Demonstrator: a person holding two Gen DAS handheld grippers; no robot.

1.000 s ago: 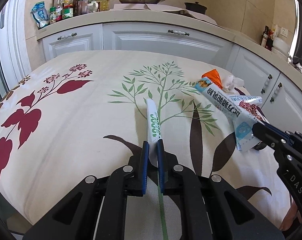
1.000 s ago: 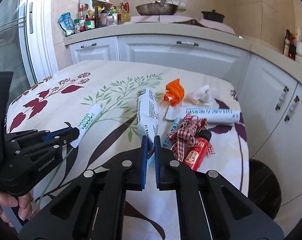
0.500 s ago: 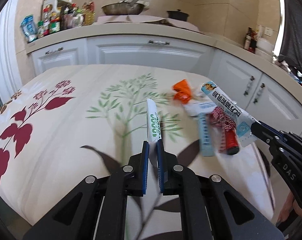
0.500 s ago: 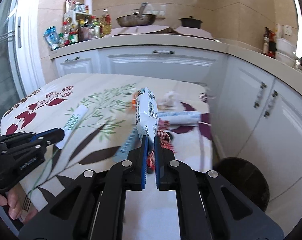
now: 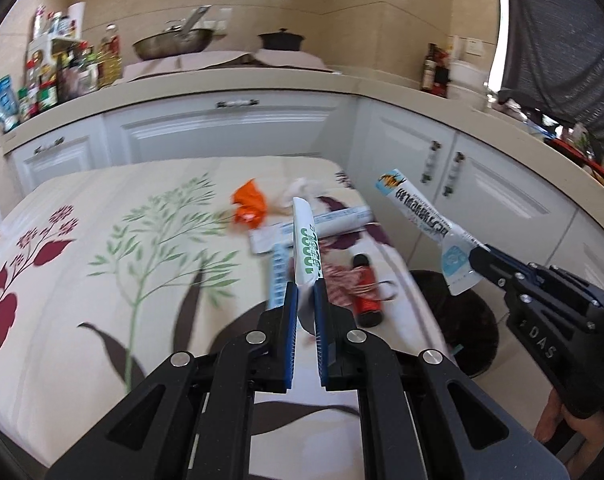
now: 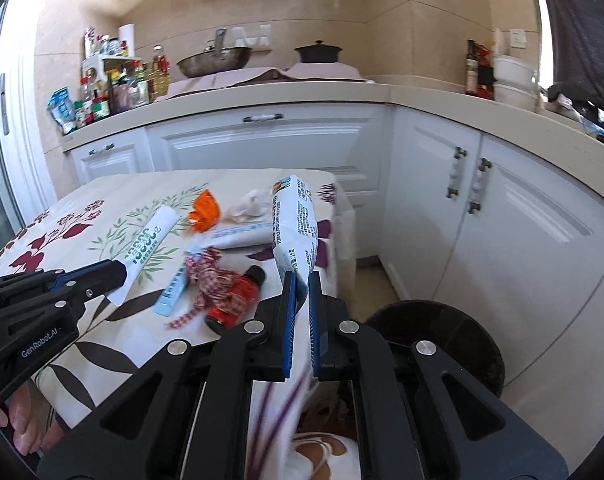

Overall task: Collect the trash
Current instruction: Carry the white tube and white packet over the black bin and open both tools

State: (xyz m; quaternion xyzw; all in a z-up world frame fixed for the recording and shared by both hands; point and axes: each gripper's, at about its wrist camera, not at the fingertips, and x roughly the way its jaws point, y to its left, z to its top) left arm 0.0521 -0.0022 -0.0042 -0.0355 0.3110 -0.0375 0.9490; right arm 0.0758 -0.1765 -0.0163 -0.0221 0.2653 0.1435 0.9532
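You've swung both loads right: your left gripper (image 5: 306, 300) pinches the tube (image 5: 306, 248) over the table's (image 5: 101, 320) right edge, your right gripper (image 6: 299, 292) the packet (image 6: 295, 228), nearing the bin (image 6: 454, 340).

An orange wrapper (image 5: 249, 205) is lying on the table (image 5: 61, 320), with a crumpled tissue (image 5: 299, 190) just right of it; a bin (image 6: 442, 344) is sitting on the floor right of the table.

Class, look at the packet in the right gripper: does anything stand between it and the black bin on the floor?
Nothing visible does. The right gripper holds the white packet past the table edge, and the black bin sits below and to the right with open floor between.
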